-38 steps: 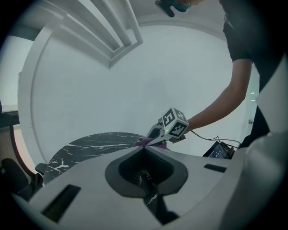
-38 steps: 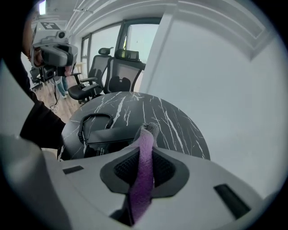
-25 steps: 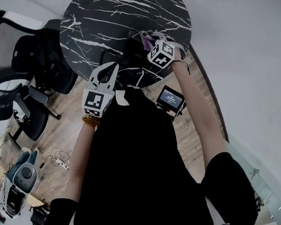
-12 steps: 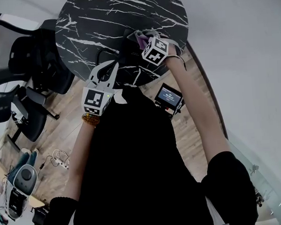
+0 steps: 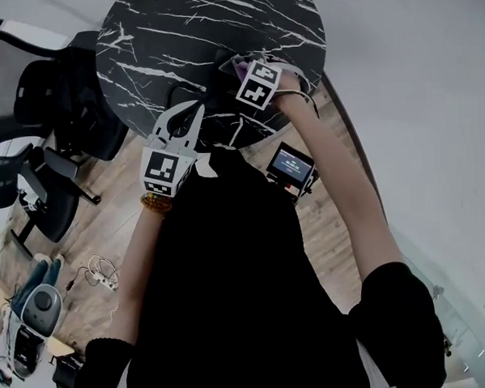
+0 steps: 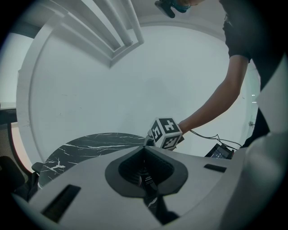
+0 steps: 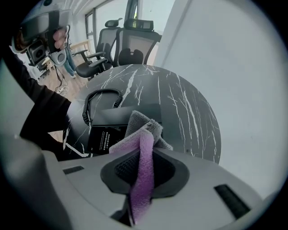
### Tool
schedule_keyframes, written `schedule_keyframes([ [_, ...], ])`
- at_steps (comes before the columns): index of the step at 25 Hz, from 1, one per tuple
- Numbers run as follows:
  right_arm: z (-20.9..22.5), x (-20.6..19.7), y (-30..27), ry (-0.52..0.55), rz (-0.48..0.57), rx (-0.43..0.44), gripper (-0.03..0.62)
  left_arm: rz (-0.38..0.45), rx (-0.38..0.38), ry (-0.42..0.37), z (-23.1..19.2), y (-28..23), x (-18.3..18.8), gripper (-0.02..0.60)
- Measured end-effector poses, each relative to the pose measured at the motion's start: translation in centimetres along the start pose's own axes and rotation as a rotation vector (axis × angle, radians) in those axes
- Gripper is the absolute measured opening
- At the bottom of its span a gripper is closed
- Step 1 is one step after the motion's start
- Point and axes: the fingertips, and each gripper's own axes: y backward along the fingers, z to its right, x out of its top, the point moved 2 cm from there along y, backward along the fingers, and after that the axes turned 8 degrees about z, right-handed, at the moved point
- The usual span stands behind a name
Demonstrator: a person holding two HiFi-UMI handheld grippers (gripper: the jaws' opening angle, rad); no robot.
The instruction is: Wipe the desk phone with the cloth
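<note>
A black desk phone (image 7: 118, 122) with a coiled cord (image 7: 95, 102) lies on the near part of the round black marble table (image 5: 193, 25). My right gripper (image 7: 143, 155) is shut on a folded purple-grey cloth (image 7: 137, 123), which hangs over the phone's right side. In the head view the right gripper (image 5: 251, 73) and cloth (image 5: 240, 65) are over the phone (image 5: 221, 97); I cannot tell if the cloth touches it. My left gripper (image 5: 186, 123) hovers at the table's near edge, left of the phone, jaws together and holding nothing. In the left gripper view the right gripper's marker cube (image 6: 165, 133) shows ahead of the left gripper (image 6: 145, 152).
Black office chairs (image 5: 56, 110) stand left of the table on the wooden floor. A small device with a lit screen (image 5: 293, 169) sits by the person's right side. A grey machine (image 5: 36, 309) and a cable with a power strip (image 5: 101, 274) lie lower left. A white wall (image 5: 415, 75) curves close on the right.
My right gripper has slid the cloth a little to the left over the phone. The left gripper has hardly moved.
</note>
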Motion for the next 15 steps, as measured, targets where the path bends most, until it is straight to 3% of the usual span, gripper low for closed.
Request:
schedule_keyframes([
  [15, -2.5, 0.4, -0.7, 0.050, -0.036, 0.044, 0.055, 0.000, -0.014, -0.012, 0.4, -0.3, 0.0, 0.012],
])
